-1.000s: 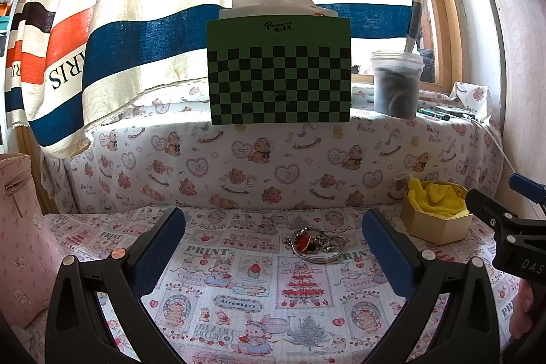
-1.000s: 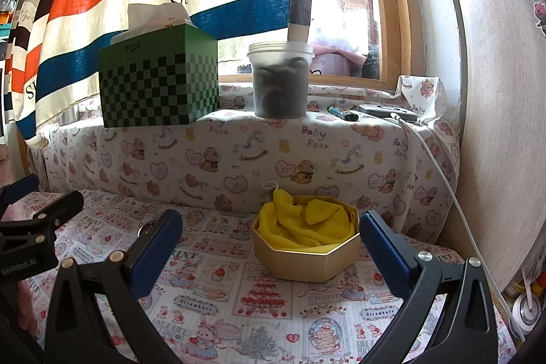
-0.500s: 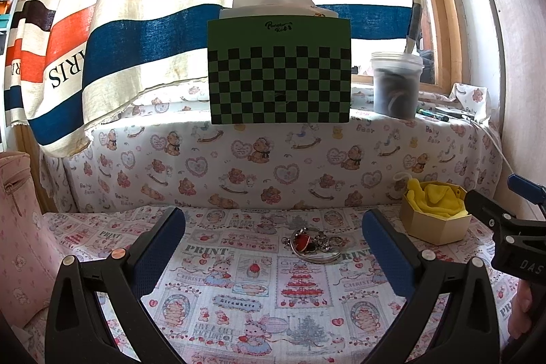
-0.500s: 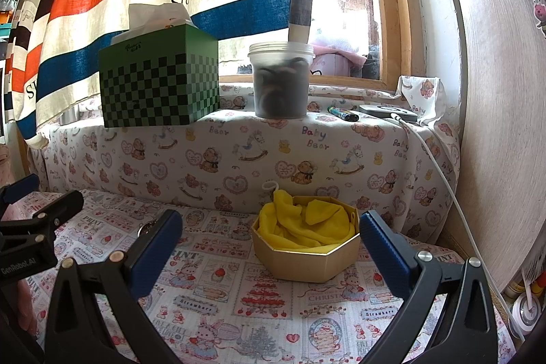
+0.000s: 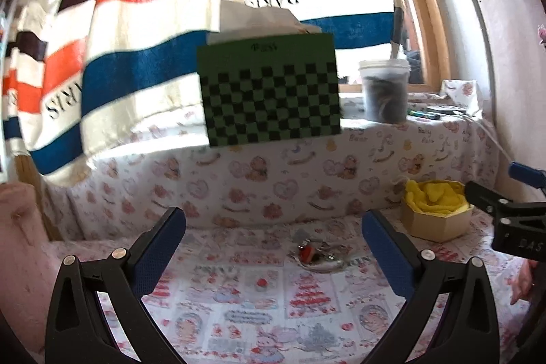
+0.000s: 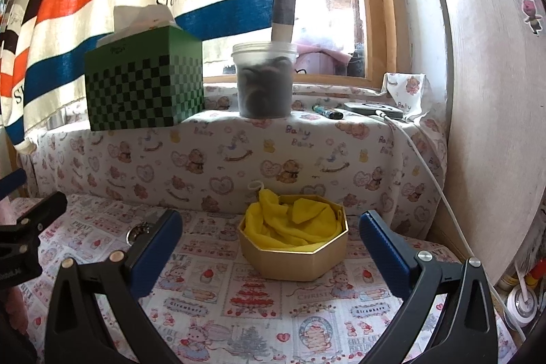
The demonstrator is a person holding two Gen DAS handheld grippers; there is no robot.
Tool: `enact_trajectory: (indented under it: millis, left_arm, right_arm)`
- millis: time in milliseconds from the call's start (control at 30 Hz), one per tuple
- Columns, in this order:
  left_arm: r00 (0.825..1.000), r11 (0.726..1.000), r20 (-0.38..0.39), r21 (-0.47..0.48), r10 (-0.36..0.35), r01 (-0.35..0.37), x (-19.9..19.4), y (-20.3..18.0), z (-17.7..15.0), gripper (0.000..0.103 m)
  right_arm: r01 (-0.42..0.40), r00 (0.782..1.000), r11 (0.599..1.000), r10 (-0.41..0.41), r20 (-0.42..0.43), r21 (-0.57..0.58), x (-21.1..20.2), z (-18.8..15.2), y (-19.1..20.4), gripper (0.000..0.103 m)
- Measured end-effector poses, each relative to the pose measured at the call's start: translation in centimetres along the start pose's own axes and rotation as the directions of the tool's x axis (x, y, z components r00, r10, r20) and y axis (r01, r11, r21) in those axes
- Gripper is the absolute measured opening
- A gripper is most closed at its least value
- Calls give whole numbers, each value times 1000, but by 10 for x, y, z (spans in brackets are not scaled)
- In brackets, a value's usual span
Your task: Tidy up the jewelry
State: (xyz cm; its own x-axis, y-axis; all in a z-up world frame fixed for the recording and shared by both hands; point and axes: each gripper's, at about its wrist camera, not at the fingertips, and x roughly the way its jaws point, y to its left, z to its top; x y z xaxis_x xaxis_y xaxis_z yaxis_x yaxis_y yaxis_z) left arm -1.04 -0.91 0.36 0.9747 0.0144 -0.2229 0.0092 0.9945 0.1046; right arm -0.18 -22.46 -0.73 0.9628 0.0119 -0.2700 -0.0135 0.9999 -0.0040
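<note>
Jewelry (image 5: 319, 254) lies in a small heap on the printed cloth of the bench (image 5: 259, 306), well apart from the gold octagonal box (image 6: 293, 253), whose yellow cloth lining (image 6: 290, 222) looks meant to receive it. Both tongs are spread and empty: the left tongs (image 5: 273, 248) face the heap, probably to pick it up, while the right tongs (image 6: 269, 248) frame the box. Only the left view shows the heap clearly, though blurred; the right view alone looks down into the box.
</note>
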Motion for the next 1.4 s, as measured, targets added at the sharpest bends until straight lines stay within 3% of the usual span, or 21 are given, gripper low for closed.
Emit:
enact_trajectory:
  millis: [200,433,533,600,700,800,867,1033,1100,1167,1200,1300,1367,1400]
  left_arm:
    - [1000,999,1,35,-23,23,1,-1,2,102]
    - [986,996,-140,-3,-86,86,21,9,4,101]
    - [969,990,-210,-74,-130,117,33,21,3,88]
    - [954,986,-261,-118,-148,121,43,29,2,70]
    - [938,982,-309,-148,-160,119,59,42,2,56]
    - [926,980,-337,-156,-169,123,71,53,0,51]
    - [911,975,-363,-176,-195,138,81,60,-2,42]
    - [895,964,-389,-228,-218,136,94,76,-5,34]
    - [870,947,-403,-258,-285,191,97,75,-4,34]
    - [821,934,-454,-251,-347,256,105,61,-1,36]
    - [796,933,-490,-230,-356,276,110,52,-1,36]
    - [752,936,-558,-201,-351,288,122,26,1,40]
    - [694,926,-615,-213,-374,311,135,8,3,62]
    - [676,923,-631,-219,-380,315,140,1,4,66]
  right_arm:
    - [7,1000,1000,-7,-8,0,0,0,-1,103]
    - [1,999,1000,-2,-39,-17,5,-1,2,103]
    - [5,999,1000,-6,-54,-7,7,-1,-1,103]
    - [4,998,1000,-4,-65,-5,9,-1,-3,103]
    - [-8,995,1000,7,-95,-12,14,-1,-3,103]
    - [-13,994,1000,12,-112,-2,18,-1,-5,103]
    - [-17,992,1000,17,-125,3,20,-1,-6,103]
    - [-26,987,1000,28,-157,13,27,-2,-7,103]
    - [-45,984,999,48,-169,22,29,-2,-9,103]
    - [-60,979,997,67,-190,44,35,-3,-13,103]
    - [-59,978,997,69,-197,55,36,-4,-15,103]
    - [-42,975,992,66,-213,117,42,-5,-28,103]
    - [-38,973,989,69,-221,140,46,-6,-36,103]
    - [-27,971,988,62,-233,151,49,-7,-39,103]
